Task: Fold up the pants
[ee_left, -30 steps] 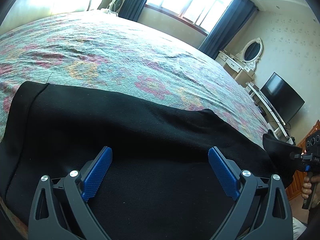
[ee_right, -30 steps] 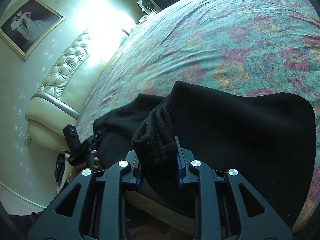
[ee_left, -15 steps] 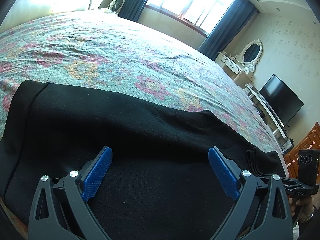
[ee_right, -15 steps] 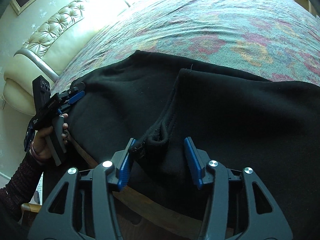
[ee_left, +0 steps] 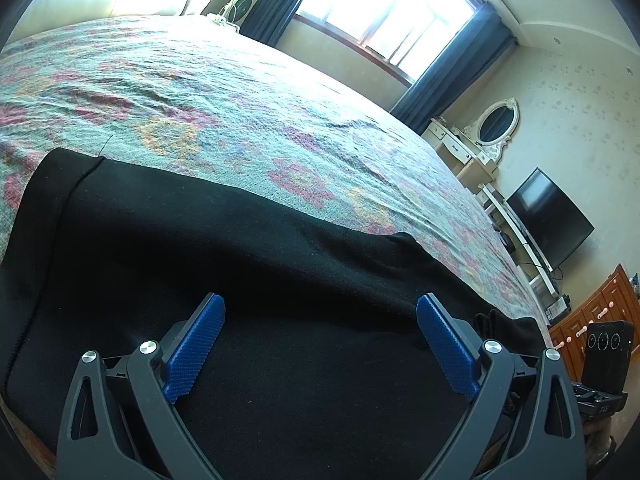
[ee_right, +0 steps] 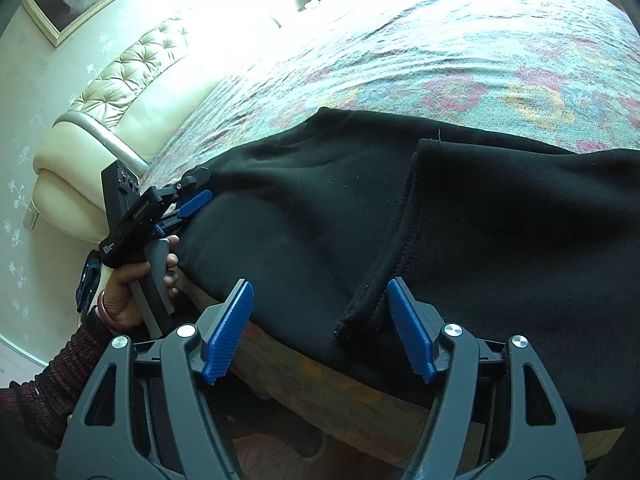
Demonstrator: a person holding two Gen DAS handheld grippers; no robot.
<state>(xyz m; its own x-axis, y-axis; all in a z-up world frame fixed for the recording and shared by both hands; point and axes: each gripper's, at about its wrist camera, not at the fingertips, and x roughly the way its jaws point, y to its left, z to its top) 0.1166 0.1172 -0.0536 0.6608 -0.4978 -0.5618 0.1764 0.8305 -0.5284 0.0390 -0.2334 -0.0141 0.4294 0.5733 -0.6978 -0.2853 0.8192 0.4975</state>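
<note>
Black pants (ee_left: 240, 264) lie flat along the near edge of the bed, with one end folded over the rest; the folded layer's hemmed edge (ee_right: 404, 216) shows in the right wrist view. My left gripper (ee_left: 320, 340) is open and empty, just above the pants. It also shows in the right wrist view (ee_right: 192, 200), at the pants' far left end. My right gripper (ee_right: 320, 332) is open and empty, its jaws on either side of the folded edge's corner at the bed's front edge. Its body shows in the left wrist view (ee_left: 604, 356).
The bed has a floral cover (ee_left: 248, 120) and a cream tufted headboard (ee_right: 132, 76). A dressing table with mirror (ee_left: 492, 128), a TV (ee_left: 552, 216) and a wooden cabinet (ee_left: 600, 312) stand along the wall. The bed's wooden edge (ee_right: 344, 384) runs under the right gripper.
My right gripper carried the bunched pants end over, laid it down and opened, letting it go. The folded layer now lies flat. My left gripper has stayed open and hardly moved.
</note>
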